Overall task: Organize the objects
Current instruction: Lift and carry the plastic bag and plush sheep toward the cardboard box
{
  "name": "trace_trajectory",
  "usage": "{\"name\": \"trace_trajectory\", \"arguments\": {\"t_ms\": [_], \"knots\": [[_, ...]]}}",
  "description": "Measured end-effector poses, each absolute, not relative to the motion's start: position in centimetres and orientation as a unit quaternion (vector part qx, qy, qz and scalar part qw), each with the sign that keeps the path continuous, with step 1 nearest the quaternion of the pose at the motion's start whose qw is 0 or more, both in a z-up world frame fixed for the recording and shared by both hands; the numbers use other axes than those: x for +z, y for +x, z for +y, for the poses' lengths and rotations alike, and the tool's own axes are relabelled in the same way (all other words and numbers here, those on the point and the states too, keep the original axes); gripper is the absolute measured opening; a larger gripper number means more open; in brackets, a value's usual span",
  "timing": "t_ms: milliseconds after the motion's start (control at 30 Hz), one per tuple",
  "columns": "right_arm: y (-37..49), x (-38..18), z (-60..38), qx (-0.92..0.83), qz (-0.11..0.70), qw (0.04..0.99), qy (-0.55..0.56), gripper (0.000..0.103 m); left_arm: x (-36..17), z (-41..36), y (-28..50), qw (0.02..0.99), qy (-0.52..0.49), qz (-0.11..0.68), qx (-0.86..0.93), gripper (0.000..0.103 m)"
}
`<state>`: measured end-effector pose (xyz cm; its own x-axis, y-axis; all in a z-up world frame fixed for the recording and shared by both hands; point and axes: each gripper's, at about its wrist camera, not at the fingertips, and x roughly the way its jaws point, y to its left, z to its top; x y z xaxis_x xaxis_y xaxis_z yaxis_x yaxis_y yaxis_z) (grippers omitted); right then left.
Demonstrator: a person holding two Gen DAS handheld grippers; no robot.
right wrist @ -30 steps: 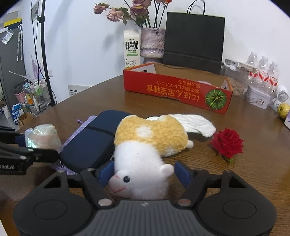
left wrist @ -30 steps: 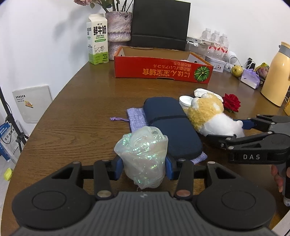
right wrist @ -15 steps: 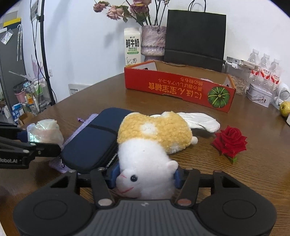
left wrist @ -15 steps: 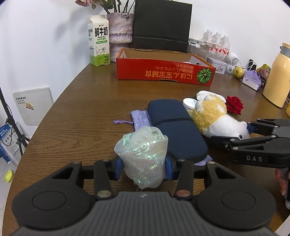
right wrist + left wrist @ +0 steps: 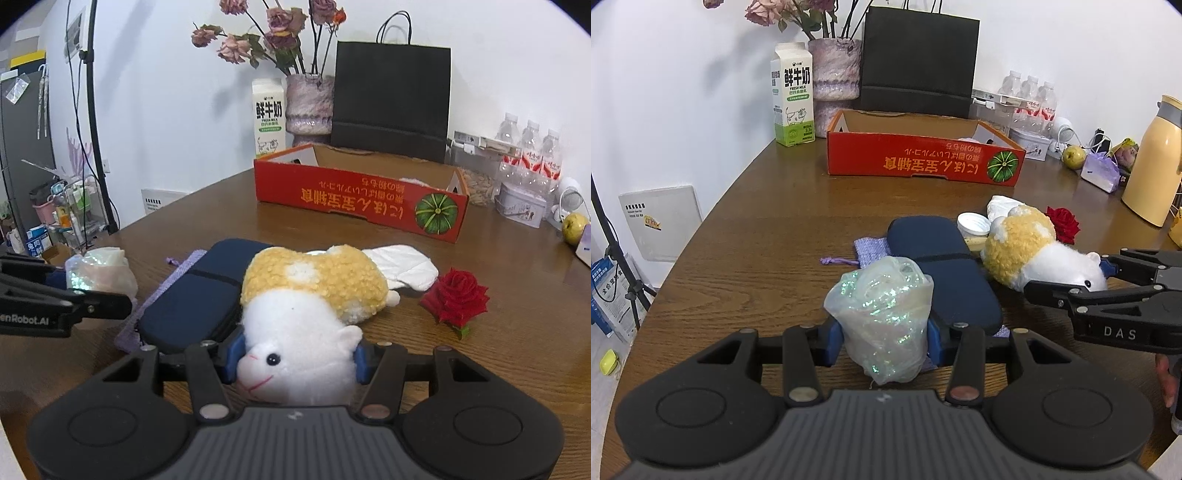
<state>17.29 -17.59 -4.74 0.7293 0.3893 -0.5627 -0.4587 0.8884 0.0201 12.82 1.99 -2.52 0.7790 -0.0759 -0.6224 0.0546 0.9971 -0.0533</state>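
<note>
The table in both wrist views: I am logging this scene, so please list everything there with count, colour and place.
plush toy: 1, white and yellow, front centre
plastic bag: 1, iridescent clear, front left
pouch: 1, navy, between bag and toy
drawstring bag: 1, lilac, under the pouch
rose: 1, red, right of the toy
cardboard box: 1, red, middle of the table
milk carton: 1, white and green, rear
paper bag: 1, black, behind the box
thermos: 1, yellow, far right
left hand-held gripper: black, shut on the plastic bag
right hand-held gripper: black, just closed on the plush toy
</note>
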Motion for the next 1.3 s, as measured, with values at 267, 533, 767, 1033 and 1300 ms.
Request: {"name": "trace_trajectory", "arguments": {"t_ms": [267,533,767,1033,1300], "knots": [[18.1,-5.4,-16.7,0.242,0.309,0.917,-0.072,0.066,-2.6,1.9,12.3,0.943,-0.018,0.331,-0.033,0.045],[19.3,-5.9,-15.9,0.238,0.311,0.916,-0.082,0.055,-2.5,2.6,12.7,0.942,-0.027,0.334,-0.028,0.045],[17.7,-4.5,-16.6,0.239,0.283,0.926,-0.078,0.051,-1.4,2.1,12.6,0.946,-0.027,0.32,-0.032,0.045],[16.8,-1.7,-16.9,0.25,0.245,0.934,-0.074,0.051,-0.1,1.4,13.9,0.951,-0.028,0.306,-0.038,0.045],[18.8,-0.4,-16.8,0.251,0.231,0.938,-0.067,0.051,0.8,0.9,16.5,0.953,-0.026,0.299,-0.043,0.045]]}}
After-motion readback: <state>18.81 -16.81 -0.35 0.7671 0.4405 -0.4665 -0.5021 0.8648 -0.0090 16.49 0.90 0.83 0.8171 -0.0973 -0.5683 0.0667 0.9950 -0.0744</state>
